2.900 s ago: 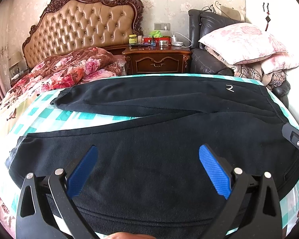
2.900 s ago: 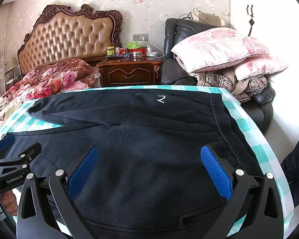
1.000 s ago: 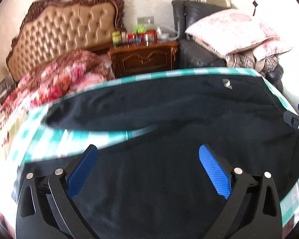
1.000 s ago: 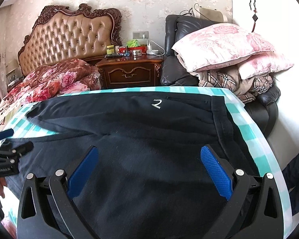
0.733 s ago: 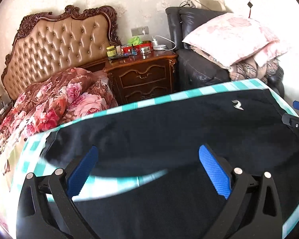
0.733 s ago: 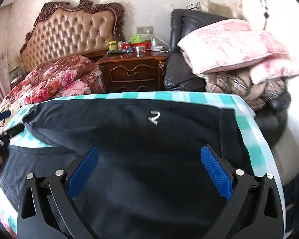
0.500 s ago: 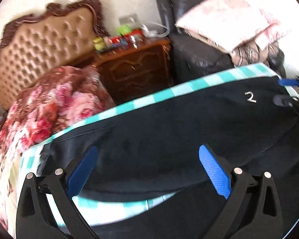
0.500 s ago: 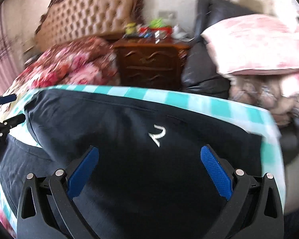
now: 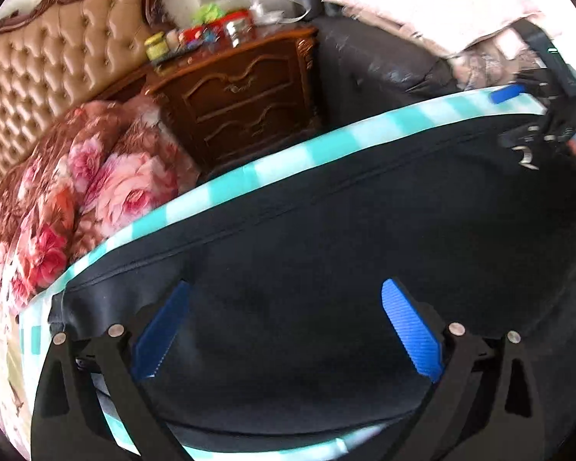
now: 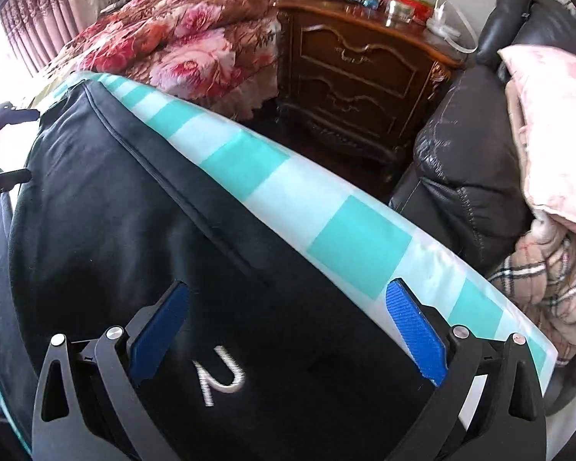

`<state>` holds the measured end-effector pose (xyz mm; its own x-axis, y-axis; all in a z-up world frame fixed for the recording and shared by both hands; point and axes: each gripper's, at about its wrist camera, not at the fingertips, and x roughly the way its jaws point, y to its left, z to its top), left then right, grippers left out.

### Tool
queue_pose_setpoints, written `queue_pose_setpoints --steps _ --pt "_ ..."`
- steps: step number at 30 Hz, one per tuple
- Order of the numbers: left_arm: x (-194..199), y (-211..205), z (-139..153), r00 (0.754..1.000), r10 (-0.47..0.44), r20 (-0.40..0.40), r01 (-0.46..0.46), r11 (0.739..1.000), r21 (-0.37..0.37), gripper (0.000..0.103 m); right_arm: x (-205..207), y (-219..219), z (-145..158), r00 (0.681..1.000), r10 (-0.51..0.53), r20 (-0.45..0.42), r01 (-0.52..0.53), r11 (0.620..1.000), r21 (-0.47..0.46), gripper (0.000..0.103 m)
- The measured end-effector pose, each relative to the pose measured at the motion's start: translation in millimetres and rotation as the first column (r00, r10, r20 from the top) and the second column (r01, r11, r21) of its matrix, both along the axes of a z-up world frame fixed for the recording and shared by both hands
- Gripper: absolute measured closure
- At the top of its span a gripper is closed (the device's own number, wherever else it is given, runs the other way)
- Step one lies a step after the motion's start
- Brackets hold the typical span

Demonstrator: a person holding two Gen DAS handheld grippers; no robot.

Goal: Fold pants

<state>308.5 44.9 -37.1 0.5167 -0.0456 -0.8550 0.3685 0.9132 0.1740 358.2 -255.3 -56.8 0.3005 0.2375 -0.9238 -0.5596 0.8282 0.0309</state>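
Observation:
Black pants (image 9: pixel 364 230) lie spread flat on a teal-and-white checked cloth (image 9: pixel 272 165). My left gripper (image 9: pixel 284 326) is open and empty, low over the far leg near its cuff end. My right gripper (image 10: pixel 288 330) is open and empty, low over the hip area beside a small white logo (image 10: pixel 219 378), close to the pants' far edge. The pants fill the right wrist view (image 10: pixel 115 230) too. The right gripper (image 9: pixel 549 115) shows at the right edge of the left wrist view, and the left gripper (image 10: pixel 4 153) at the left edge of the right wrist view.
The checked cloth (image 10: pixel 357 253) ends at the far edge just beyond the pants. Behind it stand a dark wooden nightstand (image 9: pixel 242 88) with jars, a black leather armchair (image 10: pixel 472 176) piled with pink pillows, and a bed with a floral quilt (image 9: pixel 76 192).
Both grippers have moved forward and down over the pants to the far leg and far edge. Both have stayed open.

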Motion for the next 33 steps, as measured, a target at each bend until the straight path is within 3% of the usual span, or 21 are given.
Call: queue_pose_setpoints --steps 3,7,10,12,14,18,20,22,24,27,30,33 --pt "17.1 15.0 -6.5 0.998 0.058 -0.016 -0.058 0.998 0.02 0.002 4.9 -14.4 -11.3 0.998 0.005 -0.063 -0.004 1.0 0.018 0.024" --pt "40.6 35.6 -13.3 0.994 0.106 -0.01 -0.106 0.994 0.023 0.002 -1.5 -22.9 -12.4 0.998 0.032 -0.05 -0.028 0.997 0.077 0.03" --pt "55.6 48.3 -17.9 0.994 0.103 -0.034 -0.103 0.995 -0.013 0.002 -7.6 -24.7 -7.6 0.997 0.06 -0.041 -0.055 0.991 0.119 0.055" --pt "66.4 55.7 -19.3 0.995 0.088 -0.043 -0.089 0.996 -0.03 0.002 -12.7 -23.7 -1.5 0.997 0.079 -0.004 -0.079 0.992 0.096 0.07" --pt "74.3 60.4 -18.8 0.998 0.054 -0.042 -0.056 0.998 -0.04 0.003 -19.6 -23.3 7.8 0.995 0.094 0.04 -0.096 0.993 0.074 0.095" --pt "81.4 62.8 -14.9 0.998 -0.057 -0.013 0.056 0.997 -0.049 0.014 -41.4 -24.0 32.6 0.982 0.101 0.162 -0.11 0.993 0.05 0.096" --pt "82.1 59.7 -15.0 0.99 -0.144 -0.005 0.144 0.989 -0.027 0.014 -57.7 -19.5 40.7 0.971 0.128 0.201 -0.138 0.99 0.035 0.096" --pt "84.0 53.7 -16.9 0.972 -0.233 -0.013 0.233 0.972 0.015 0.015 -75.9 -14.7 46.5 0.96 0.149 0.235 -0.158 0.987 0.016 0.096" --pt "87.4 49.7 -20.5 0.949 -0.311 -0.057 0.312 0.95 0.011 0.015 -88.7 -13.2 50.5 0.954 0.152 0.257 -0.161 0.987 0.015 0.096" --pt "96.6 45.2 -28.7 0.916 -0.383 -0.122 0.388 0.921 0.023 0.015 -107.6 -15.4 59.3 0.949 0.144 0.28 -0.16 0.987 0.035 0.096" --pt "105.0 43.0 -36.5 0.875 -0.441 -0.2 0.447 0.894 -0.018 0.015 -124.1 -15.6 67.6 0.946 0.135 0.295 -0.157 0.986 0.054 0.096" --pt "106.5 43.4 -37.0 0.854 -0.476 -0.209 0.483 0.875 -0.021 0.015 -135.2 -15.2 72.9 0.943 0.129 0.306 -0.153 0.987 0.057 0.096"
